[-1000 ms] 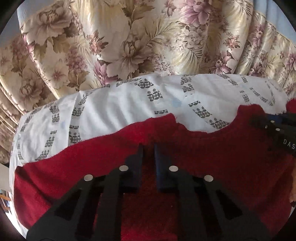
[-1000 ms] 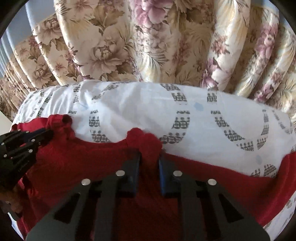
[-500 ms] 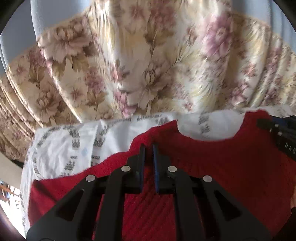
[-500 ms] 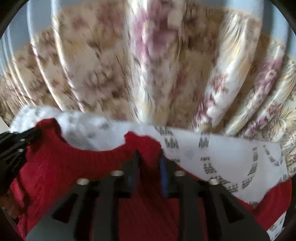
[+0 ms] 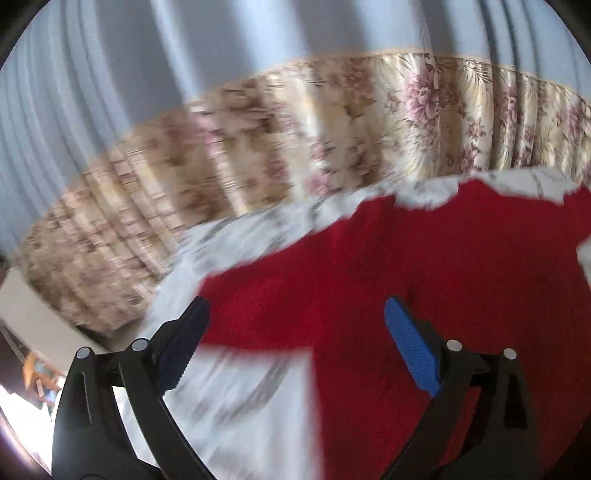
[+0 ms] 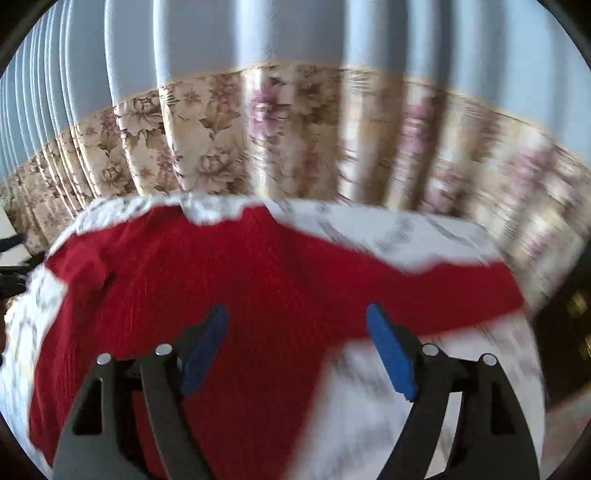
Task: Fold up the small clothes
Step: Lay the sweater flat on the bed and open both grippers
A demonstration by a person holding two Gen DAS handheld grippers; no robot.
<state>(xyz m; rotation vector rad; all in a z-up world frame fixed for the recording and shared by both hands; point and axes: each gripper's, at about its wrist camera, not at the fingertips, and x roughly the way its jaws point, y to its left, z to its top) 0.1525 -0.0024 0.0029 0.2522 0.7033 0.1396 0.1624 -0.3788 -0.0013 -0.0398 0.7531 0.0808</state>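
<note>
A red knitted sweater (image 5: 424,266) lies spread flat on a white patterned sheet (image 5: 251,398), its neckline toward the curtain. My left gripper (image 5: 295,325) hovers above the sweater's left part, its jaws opening wide, blue pads clear of the cloth. In the right wrist view the same sweater (image 6: 240,288) stretches across the sheet (image 6: 388,398), one sleeve running out to the right. My right gripper (image 6: 295,325) hangs over its body with jaws opening and nothing held between them. Both views are blurred by motion.
A floral curtain (image 6: 207,140) with a pale blue upper part (image 6: 258,33) hangs right behind the covered surface. The other gripper's black frame (image 6: 11,266) shows at the far left edge of the right wrist view. The surface's edges drop off left and right.
Both grippers were shut on the sweater's shoulder edge near the neckline; they have let go, opened wide, and pulled back and up, so more curtain and the whole sweater show.
</note>
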